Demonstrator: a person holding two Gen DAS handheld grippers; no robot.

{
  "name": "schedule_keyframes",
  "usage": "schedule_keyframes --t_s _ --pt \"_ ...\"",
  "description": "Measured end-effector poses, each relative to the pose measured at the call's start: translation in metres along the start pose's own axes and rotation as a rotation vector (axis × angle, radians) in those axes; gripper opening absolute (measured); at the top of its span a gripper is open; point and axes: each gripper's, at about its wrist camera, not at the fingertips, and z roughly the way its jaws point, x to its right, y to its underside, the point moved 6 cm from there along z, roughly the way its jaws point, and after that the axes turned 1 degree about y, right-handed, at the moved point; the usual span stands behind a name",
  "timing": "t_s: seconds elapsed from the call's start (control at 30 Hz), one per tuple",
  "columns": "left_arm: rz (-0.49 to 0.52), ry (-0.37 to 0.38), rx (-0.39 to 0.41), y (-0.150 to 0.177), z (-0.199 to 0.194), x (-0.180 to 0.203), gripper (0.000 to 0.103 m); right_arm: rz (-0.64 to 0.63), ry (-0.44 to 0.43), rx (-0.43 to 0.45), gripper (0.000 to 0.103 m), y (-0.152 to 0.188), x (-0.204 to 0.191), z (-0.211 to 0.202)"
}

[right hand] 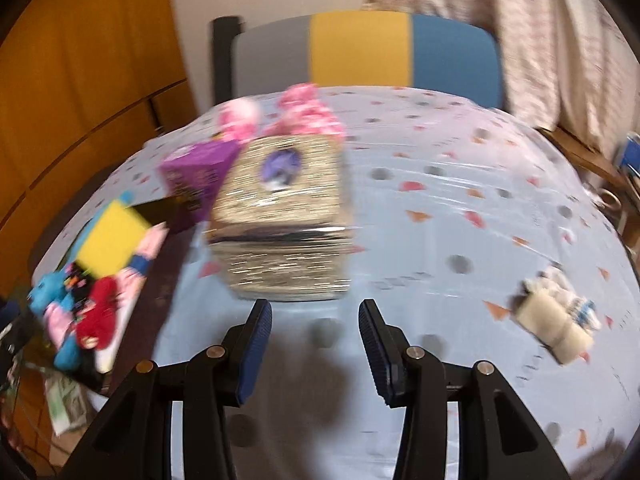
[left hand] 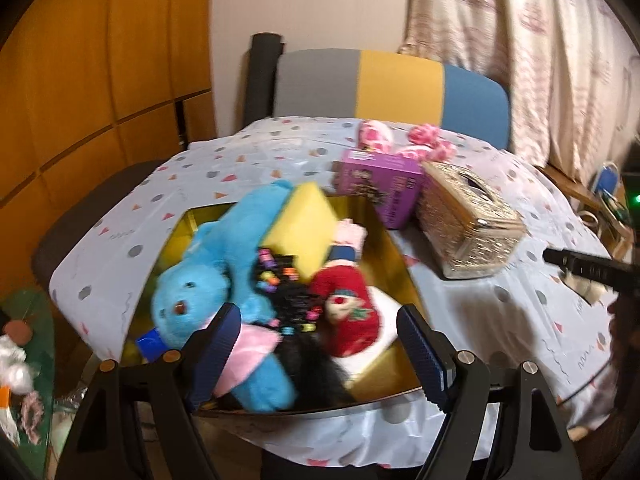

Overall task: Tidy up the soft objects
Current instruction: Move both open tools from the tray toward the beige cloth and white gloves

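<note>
A gold tray on the table holds a blue plush toy, a yellow sponge, a red plush and a black fuzzy item with coloured bits. My left gripper is open and empty just above the tray's near side. My right gripper is open and empty over bare tablecloth, in front of the gold tissue box. A cream and white soft toy lies on the cloth to its right. Pink plush items lie at the far side of the table.
A purple box and the gold tissue box stand behind the tray. A grey, yellow and blue chair back stands behind the table. A curtain hangs at right and a wooden cabinet stands at left.
</note>
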Motion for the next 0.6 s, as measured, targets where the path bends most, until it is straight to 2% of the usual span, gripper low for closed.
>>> schedule_keyframes --t_s 0.13,0.3,0.43,0.47,0.57,0.6 --pt "0.064 0.044 -0.007 -0.002 0.002 0.029 0.081 0.077 0.074 0.012 0.046 -0.004 0.051 -0.007" --pt "0.16 0.105 -0.021 -0.003 0.007 0.068 0.081 0.226 0.208 0.063 0.046 -0.012 0.134 -0.021" --pt "0.228 0.151 -0.05 -0.001 0.016 0.101 0.081 0.392 0.346 0.123 0.046 -0.003 0.202 -0.033" --pt "0.239 0.163 -0.056 0.0 0.017 0.107 0.081 0.485 0.371 0.136 0.046 0.004 0.223 -0.038" --pt "0.283 0.199 -0.073 0.001 0.025 0.135 0.081 0.692 0.354 0.182 0.046 0.018 0.259 -0.051" --pt "0.289 0.211 -0.077 0.001 0.027 0.141 0.081 0.726 0.356 0.189 0.046 0.021 0.266 -0.053"
